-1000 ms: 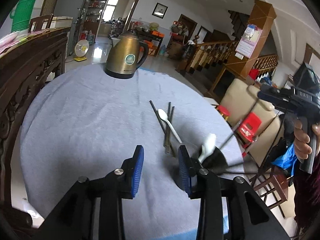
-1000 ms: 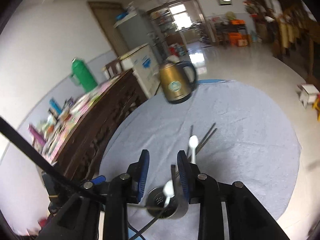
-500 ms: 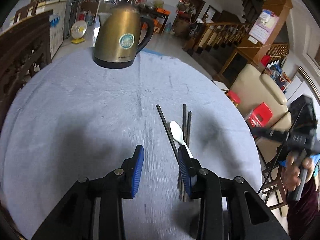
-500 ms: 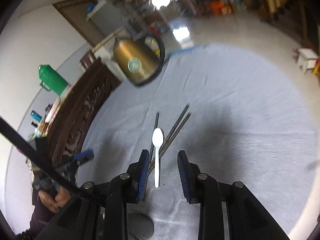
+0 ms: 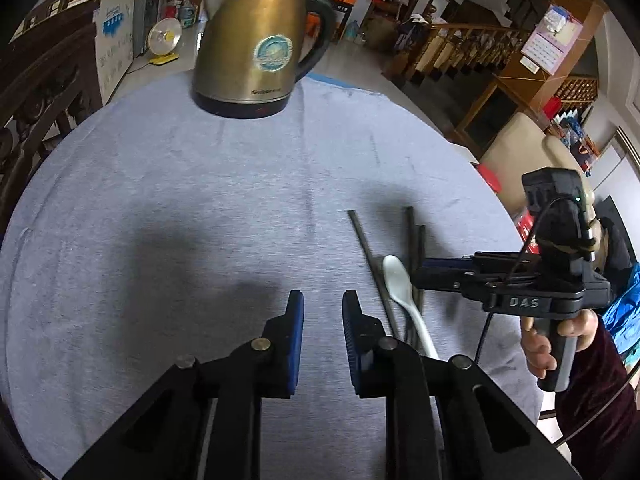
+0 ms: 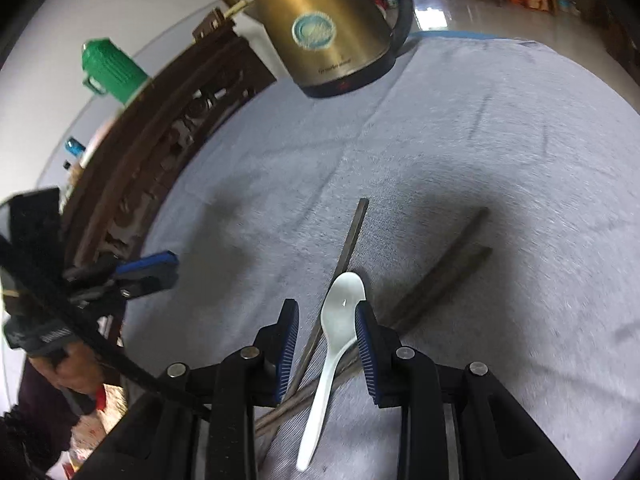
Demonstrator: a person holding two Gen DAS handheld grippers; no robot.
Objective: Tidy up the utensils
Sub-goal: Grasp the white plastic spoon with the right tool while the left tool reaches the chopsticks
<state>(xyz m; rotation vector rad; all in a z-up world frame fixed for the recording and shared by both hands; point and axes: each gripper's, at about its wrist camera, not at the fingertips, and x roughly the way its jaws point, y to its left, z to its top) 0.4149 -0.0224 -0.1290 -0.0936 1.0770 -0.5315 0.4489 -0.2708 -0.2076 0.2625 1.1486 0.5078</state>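
Dim daylight, soft shadows, fisheye warp

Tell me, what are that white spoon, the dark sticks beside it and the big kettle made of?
Spoon: looks like glazed ceramic or glossy plastic; smooth white with a bright glint. Chopsticks: probably dark wood or matte plastic; dull, no shine. Kettle: brushed metal, golden sheen with soft reflections, on a black base, likely plastic.

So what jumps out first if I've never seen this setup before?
Probably the brass-coloured kettle standing at the far edge of the round table with its grey cloth. Next, the white spoon lying on dark chopsticks, with the right claw just above it, pads either side but not pressing. The left claw, empty and closing, hangs over bare cloth beside them.
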